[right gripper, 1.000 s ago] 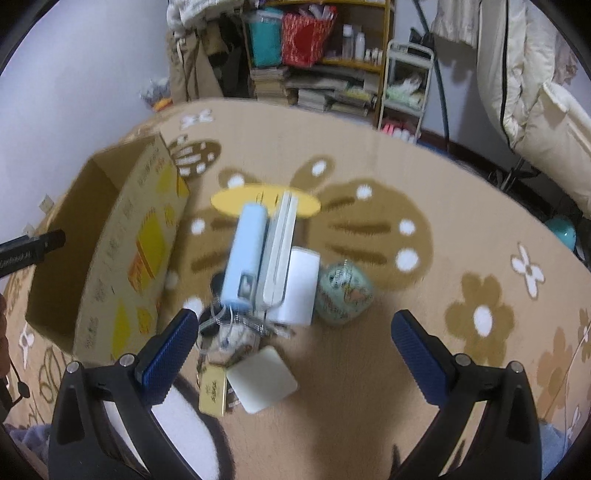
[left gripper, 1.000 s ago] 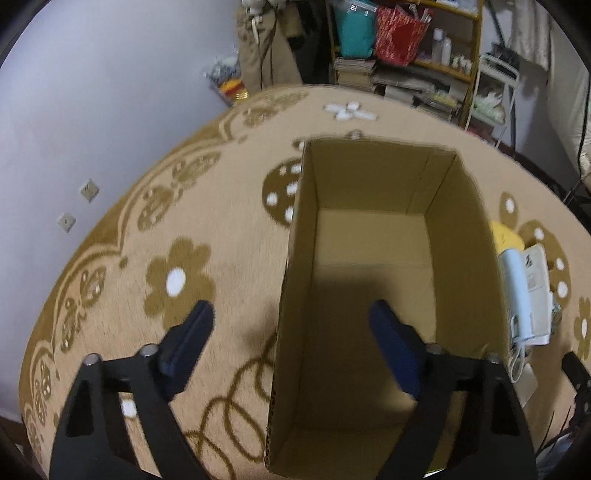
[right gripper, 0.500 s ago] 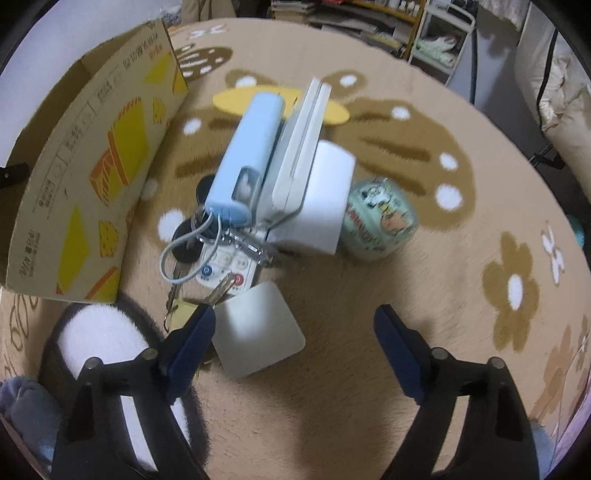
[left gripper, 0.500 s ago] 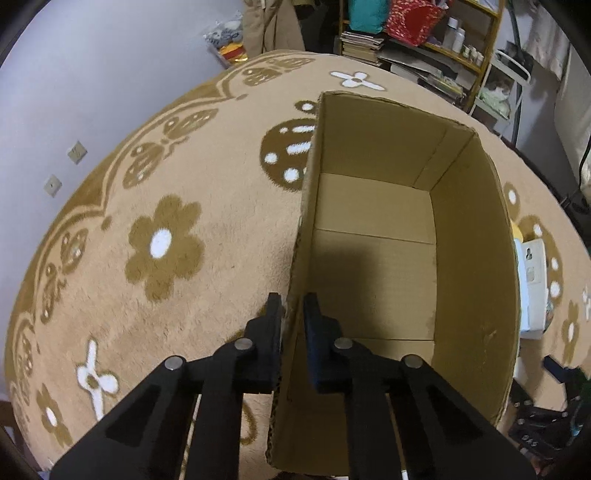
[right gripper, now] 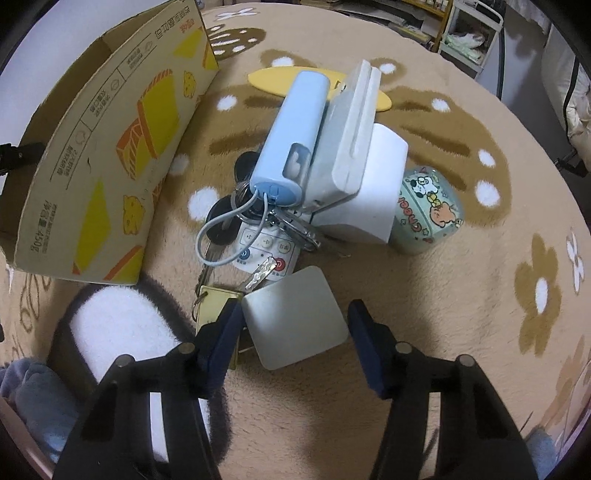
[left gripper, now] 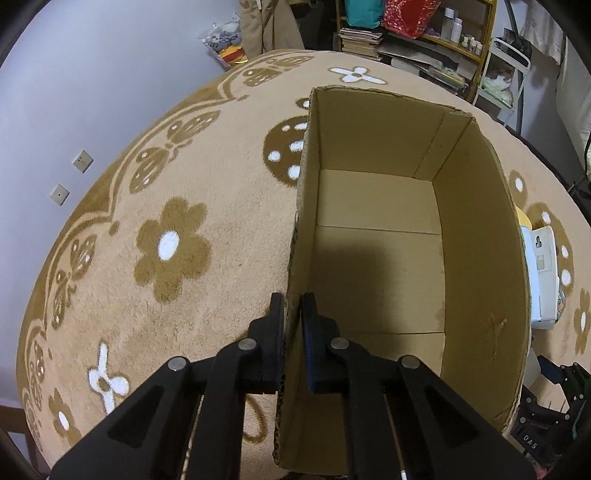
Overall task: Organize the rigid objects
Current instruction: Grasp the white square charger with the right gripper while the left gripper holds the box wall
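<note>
My left gripper [left gripper: 293, 325] is shut on the near left wall of an empty open cardboard box [left gripper: 476, 236] standing on the rug. The box also shows in the right wrist view [right gripper: 110, 155], at the left. My right gripper [right gripper: 293, 328] is open, its fingers on either side of a flat white square object [right gripper: 293, 317] on the rug. Beyond it lies a pile: a light blue power bank [right gripper: 291, 140] with a cable, a white stand [right gripper: 351, 136], a white box [right gripper: 373, 184], keys [right gripper: 229, 221], a white remote [right gripper: 266, 251] and a round green tin [right gripper: 424, 210].
A tan flowered rug [left gripper: 170, 251] covers the floor. A brass tag [right gripper: 214, 302] lies by my right gripper's left finger. A yellow flat piece [right gripper: 269, 79] lies behind the pile. Shelves [left gripper: 417, 33] stand at the back wall. A white fluffy patch [right gripper: 122, 328] is at lower left.
My left gripper closed on the box's wall and stays there. My right gripper moved forward and down, and its open fingers came around the white square object.
</note>
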### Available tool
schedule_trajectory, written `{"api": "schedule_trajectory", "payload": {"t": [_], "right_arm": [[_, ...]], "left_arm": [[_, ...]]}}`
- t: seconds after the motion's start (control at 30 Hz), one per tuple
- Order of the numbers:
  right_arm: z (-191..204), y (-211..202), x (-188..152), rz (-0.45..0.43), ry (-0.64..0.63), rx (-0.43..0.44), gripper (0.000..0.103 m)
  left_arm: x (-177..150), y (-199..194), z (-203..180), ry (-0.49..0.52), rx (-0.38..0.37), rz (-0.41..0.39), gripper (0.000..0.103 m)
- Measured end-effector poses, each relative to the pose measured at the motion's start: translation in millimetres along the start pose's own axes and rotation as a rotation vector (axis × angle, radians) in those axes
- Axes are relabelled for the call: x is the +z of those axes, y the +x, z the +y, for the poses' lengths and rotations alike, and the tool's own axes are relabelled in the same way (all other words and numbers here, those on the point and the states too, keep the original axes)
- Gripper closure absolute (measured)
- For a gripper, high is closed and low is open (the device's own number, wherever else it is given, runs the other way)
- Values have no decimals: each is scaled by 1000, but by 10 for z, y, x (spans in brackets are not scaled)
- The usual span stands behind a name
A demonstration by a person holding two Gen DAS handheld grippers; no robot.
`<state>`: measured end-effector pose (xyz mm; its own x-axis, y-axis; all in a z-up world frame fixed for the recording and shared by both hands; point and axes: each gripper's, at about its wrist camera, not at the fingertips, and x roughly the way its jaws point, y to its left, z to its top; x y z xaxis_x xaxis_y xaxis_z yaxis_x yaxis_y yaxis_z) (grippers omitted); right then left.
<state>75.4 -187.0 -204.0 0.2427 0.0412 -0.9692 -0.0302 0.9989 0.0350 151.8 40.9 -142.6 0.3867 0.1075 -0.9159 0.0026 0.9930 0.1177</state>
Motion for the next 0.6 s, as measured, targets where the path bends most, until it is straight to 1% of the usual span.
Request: {"api": "schedule_trajectory", "payload": {"t": [0.13,0.27,0.4,0.47,0.6], "right_arm": [[82,33,-1,-8,5,-3,40],[24,41,65,1,29,-1,40],[-8,76,120,5,29,0,40],[-45,54,156,0,19,-12,40],[-61,-58,148,-12,6,-76,41]], "left_arm": [[8,3,22,-13,-11,5,94],[11,5,56,-34,-28,13,94],[12,5,57,-32,-24,13,94],[9,7,55,-33,-24,13,94],[5,12,74,-58,-33,17,94]]}}
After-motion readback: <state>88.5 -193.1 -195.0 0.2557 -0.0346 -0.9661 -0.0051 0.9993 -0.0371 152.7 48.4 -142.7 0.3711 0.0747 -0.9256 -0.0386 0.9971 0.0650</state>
